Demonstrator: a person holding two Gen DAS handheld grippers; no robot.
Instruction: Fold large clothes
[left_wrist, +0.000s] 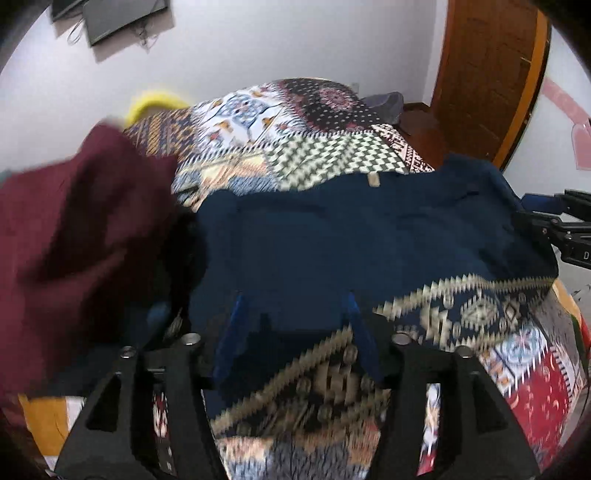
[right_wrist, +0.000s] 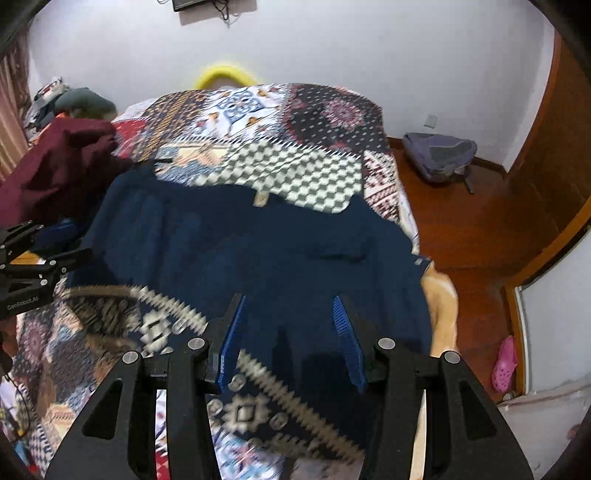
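The bed (right_wrist: 317, 173), under a patchwork-print cover, carries everything. A navy garment (left_wrist: 369, 243) lies spread across its near half, its hem close to the near edge and its collar label toward the middle. A maroon garment (right_wrist: 62, 166) sits bunched at the left edge, touching the navy one.

Step in hand, as I judge it: set up the next fold of the navy piece. To do it well I should take both near corners evenly, lift together and keep the hem straight, clear of the maroon heap.

Both tools pitch steeply down over the near hem. The left gripper (left_wrist: 293, 317) has its jaws spread, nothing pinched. The right gripper (right_wrist: 288, 321) also stands parted, with cloth below but no visible pinch.
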